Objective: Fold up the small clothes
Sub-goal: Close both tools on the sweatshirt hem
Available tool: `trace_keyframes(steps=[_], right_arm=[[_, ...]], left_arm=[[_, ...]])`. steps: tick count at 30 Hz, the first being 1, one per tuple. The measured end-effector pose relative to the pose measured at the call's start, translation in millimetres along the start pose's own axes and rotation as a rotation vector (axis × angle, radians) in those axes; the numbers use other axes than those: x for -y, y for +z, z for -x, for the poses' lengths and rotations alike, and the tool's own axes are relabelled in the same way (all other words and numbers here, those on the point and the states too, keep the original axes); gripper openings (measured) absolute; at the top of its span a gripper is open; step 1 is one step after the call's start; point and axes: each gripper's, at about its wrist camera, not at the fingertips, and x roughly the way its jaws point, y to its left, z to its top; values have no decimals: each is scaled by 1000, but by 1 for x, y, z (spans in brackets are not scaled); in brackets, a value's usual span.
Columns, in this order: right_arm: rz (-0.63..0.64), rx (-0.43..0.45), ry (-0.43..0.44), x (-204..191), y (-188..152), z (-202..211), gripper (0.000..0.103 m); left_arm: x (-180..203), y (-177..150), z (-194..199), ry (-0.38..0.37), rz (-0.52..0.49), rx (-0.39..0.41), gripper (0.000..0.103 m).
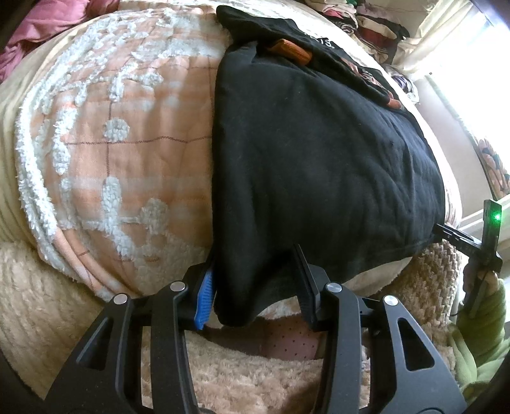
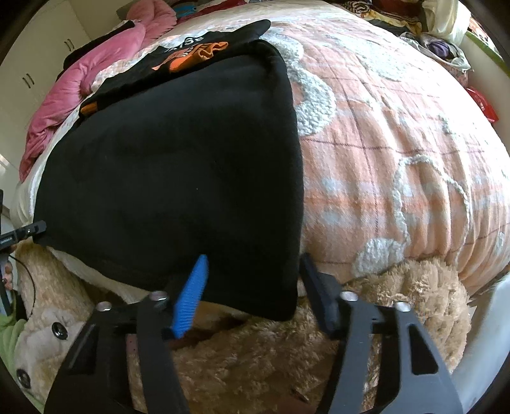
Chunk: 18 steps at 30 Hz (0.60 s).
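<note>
A black garment [image 1: 318, 159] [image 2: 175, 175] lies flat on a peach and white quilt [image 1: 127, 127] [image 2: 398, 143], with its near edge hanging over the bed's front. An orange print and trim [image 2: 197, 54] show on its far part. My left gripper [image 1: 255, 283] is shut on the near left corner; the blue pad [image 1: 204, 293] and the black finger press the cloth from both sides. My right gripper [image 2: 251, 280] stands at the near right corner. That corner hangs between its fingers, and the blurred black finger [image 2: 315, 293] sits just beside the cloth's edge without pressing it.
Beige plush [image 2: 414, 286] [image 1: 47, 302] lies under the bed's front edge, with a plush toy's button eyes [image 2: 59, 329] at the lower left. A pink duvet [image 2: 79, 82] and a heap of clothes [image 1: 366, 25] lie at the far side. A green sleeve [image 1: 478, 334] is at the right.
</note>
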Motion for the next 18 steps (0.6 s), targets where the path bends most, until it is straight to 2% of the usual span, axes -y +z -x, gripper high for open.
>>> trace_keyframes(steps=[2,5,7,9,13,18], right_arm=[[7,8,12,0,-2,2,27],[16,27,31,-2,-2,7,10],[10,43,47,-3,-1,12,8],[6,63,68,-4,2,18,7],[3,123,127,-9,15,35,7],[12,207,183,-18,40,59,7]], left_arm=[[0,0,-1,2,2,6,35],[2,1,-4,10,-1,10,33],[2,1,-3,17,-7,11,29],[4,1,0,22,-16,18,19],[8,2,8,40,-37,37,6],[5,6,26,-3,-41,71,2]])
